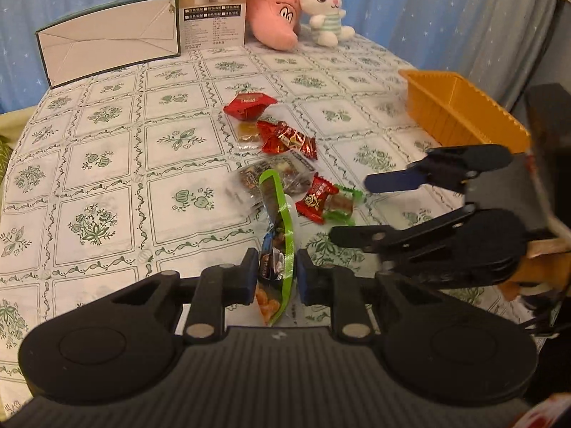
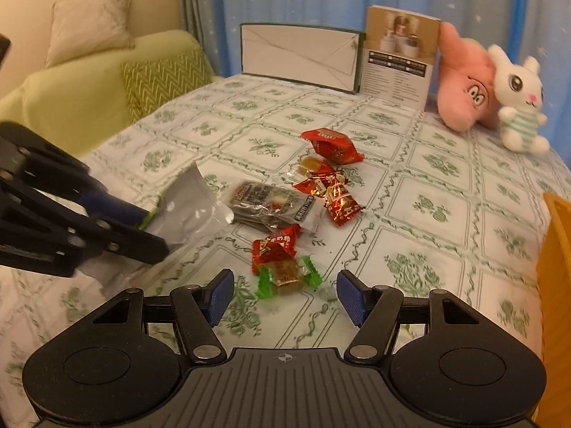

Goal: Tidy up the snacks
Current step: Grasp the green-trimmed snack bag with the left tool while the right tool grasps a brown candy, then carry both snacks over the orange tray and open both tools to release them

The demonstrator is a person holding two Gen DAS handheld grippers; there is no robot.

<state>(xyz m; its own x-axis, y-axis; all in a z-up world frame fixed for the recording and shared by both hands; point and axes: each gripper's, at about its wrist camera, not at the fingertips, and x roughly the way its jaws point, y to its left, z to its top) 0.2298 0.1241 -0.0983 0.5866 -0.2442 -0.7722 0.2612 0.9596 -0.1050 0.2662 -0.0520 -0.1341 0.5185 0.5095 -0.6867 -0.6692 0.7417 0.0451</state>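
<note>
Pinched between the blue pads of the left gripper (image 1: 274,273), a green-edged snack bag (image 1: 276,235) stands on edge, its long axis running from near to far, straight out along the fingers. From the right wrist view the same bag shows its silver back (image 2: 189,210), tilted up and raised off the cloth.

Just beyond its far tip lies a flat dark packet (image 1: 271,174), and to the right of that a red candy (image 1: 316,198) touching a green-ended candy (image 1: 342,207). Farther off, a cluster of red-and-gold candies (image 1: 289,139), a clear-wrapped brown sweet (image 1: 248,133) and a red pouch (image 1: 249,105) trail away toward the far side in a loose line.

Right gripper (image 2: 285,294) hovers with its fingers spread wide, nothing between them, the green-ended candy just ahead of the gap.

An orange tray (image 1: 460,107) sits at the right edge of the table, well apart from the snacks, with bare floral tablecloth (image 1: 107,164) between. Left of the snacks the cloth is open out to the rounded table edge.

At the far edge stand a white box (image 1: 107,42), a printed carton (image 1: 214,10), a pink plush (image 1: 274,14) and a white rabbit plush (image 1: 326,7), before a blue starred curtain (image 1: 428,7). A green sofa (image 2: 89,89) lies beyond the left edge.
</note>
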